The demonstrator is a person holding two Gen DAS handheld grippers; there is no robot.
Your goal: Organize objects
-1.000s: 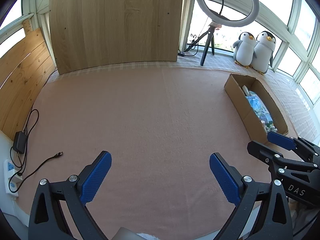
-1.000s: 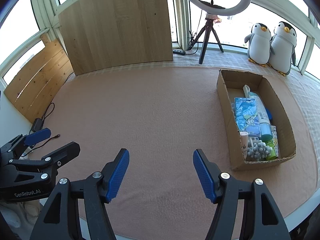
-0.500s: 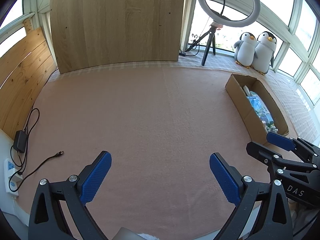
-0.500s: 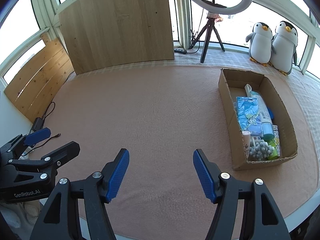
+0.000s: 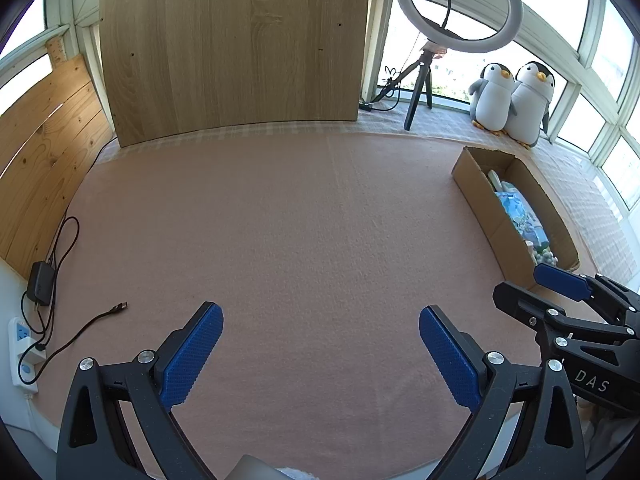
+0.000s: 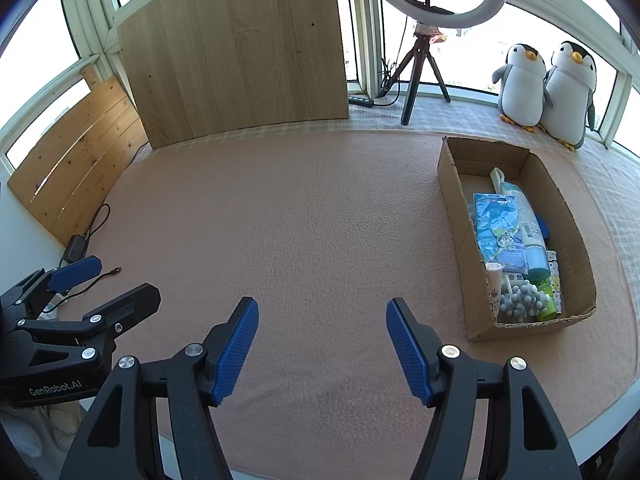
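Box: cardboard box (image 6: 516,236) sits on the right side of the mat, open top, long axis running away from the camera; well apart from both grippers.
Box contents: blue packet (image 6: 498,226), white bottle (image 6: 528,224), cluster of grey beads (image 6: 522,300) at the near end, small green item in the near right corner; packed touching one another. Labels too small to read.
Right gripper (image 6: 322,344): jaws spread wide, nothing between them, held over bare mat left of the box.
Left gripper (image 5: 320,350): jaws spread wide, empty, over bare mat.
Obstructions: none between either gripper and the box.
Hidden: in the left wrist view the near box wall (image 5: 494,216) covers most of the contents.
Surroundings: two plush penguins (image 6: 546,88) behind the box by the window; ring light on tripod (image 6: 430,20); wooden board (image 6: 236,56) leaning at the back; pine panel (image 6: 80,168) at left; power strip (image 5: 22,354), adapter and loose cable (image 5: 86,324) at the left edge.
Surface: pink felt-like mat (image 6: 300,220) over a checked cloth.
Room: glazed bay, daylight.
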